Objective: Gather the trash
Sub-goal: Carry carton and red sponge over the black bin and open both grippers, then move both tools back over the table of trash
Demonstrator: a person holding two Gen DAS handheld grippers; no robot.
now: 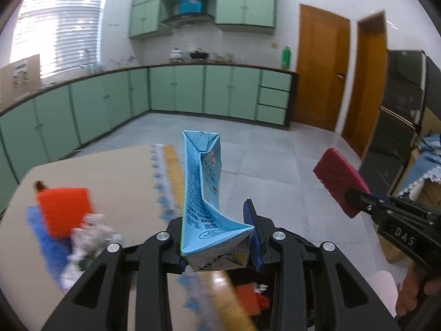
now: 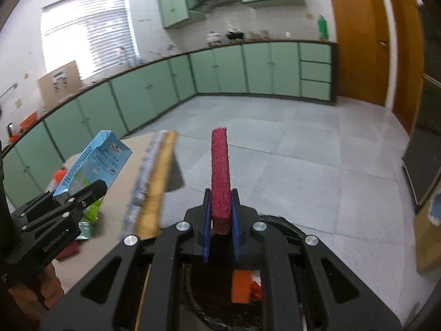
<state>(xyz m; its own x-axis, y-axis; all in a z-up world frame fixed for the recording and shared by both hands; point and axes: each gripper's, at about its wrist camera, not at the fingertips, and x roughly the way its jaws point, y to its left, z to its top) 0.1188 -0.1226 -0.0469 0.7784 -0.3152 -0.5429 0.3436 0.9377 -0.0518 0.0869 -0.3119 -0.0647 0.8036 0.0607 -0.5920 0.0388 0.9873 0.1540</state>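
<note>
On the table [image 1: 110, 165] at left lie an orange sponge [image 1: 64, 209] and crumpled paper [image 1: 93, 230]. The left gripper [image 1: 217, 237] is clamped on a crushed blue milk carton [image 1: 202, 182]. Rightward, the right gripper [image 2: 220, 215] pinches a dark red scouring pad [image 2: 220, 171], above a bin [image 2: 286, 227].

The milk carton [image 1: 202, 193] was light blue with dark print, the scouring pad [image 2: 220, 176] crimson, the tongs' [image 1: 217, 237] pads [image 1: 255, 237] blue on black arms, the sponge [image 1: 64, 211] orange, and the wall cabinets [image 1: 193, 91] pale green.
</note>
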